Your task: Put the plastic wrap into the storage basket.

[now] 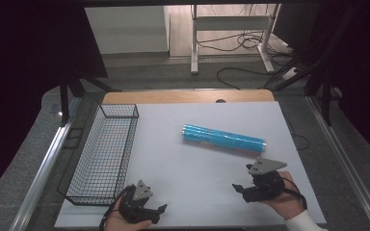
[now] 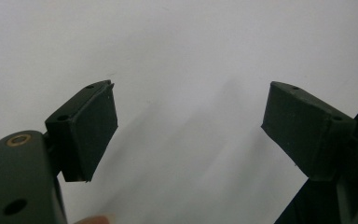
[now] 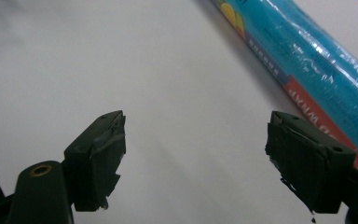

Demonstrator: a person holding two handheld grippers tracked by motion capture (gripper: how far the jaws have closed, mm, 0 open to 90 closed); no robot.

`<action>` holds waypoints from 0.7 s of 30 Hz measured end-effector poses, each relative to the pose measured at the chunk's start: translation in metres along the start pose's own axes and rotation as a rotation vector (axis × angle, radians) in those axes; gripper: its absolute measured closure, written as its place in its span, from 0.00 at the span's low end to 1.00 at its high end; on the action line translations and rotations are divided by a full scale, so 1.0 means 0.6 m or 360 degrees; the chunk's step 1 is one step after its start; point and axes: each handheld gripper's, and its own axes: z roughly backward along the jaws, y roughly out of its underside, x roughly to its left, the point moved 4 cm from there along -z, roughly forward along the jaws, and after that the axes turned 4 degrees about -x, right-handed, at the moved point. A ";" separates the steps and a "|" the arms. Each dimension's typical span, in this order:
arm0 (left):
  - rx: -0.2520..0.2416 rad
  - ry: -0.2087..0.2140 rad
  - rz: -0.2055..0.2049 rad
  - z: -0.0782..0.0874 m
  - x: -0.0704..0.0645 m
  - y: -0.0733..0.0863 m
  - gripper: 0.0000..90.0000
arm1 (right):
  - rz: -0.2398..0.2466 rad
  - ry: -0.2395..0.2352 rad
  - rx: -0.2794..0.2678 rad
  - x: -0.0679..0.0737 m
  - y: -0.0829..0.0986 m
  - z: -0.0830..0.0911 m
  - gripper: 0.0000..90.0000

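The table [image 1: 173, 159], covered in a pale sheet with a wooden edge at its far side, shows whole in the high view, while each gripper view gives just a patch of its white surface. Along the table's left side stands a long black wire basket [image 1: 103, 154], seen from the high view. Right of centre lies a blue roll of plastic wrap [image 1: 224, 137], on its side and slanting toward the near right; the right gripper view brings it close, showing its crinkled film, a red band and white lettering just beyond the right-hand finger. The right gripper [image 1: 239, 189] is held in a hand [image 1: 285, 199] near the table's front right, just short of the roll, its fingers [image 3: 98, 156] spread wide with nothing between them. The left gripper [image 1: 160, 211] sits at the front edge beside the basket's near corner, its fingers [image 2: 89, 130] likewise spread over bare table.
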 end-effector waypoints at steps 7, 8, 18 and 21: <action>-0.0001 0.0005 0.0000 0.002 -0.001 0.001 0.20 | 0.0074 -0.0011 0.0064 -0.036 -0.046 -0.012 0.27; 0.0000 0.0006 0.0000 0.002 -0.001 0.001 0.20 | 0.0093 -0.0012 0.0075 -0.044 -0.057 -0.016 0.27; 0.0006 0.0004 -0.0003 0.000 0.000 0.002 0.20 | 0.0210 0.0000 0.0248 -0.111 -0.121 -0.081 0.22; 0.0004 0.0006 0.0000 0.001 0.000 0.003 0.20 | 0.0208 -0.0024 0.0319 -0.129 -0.124 -0.105 0.21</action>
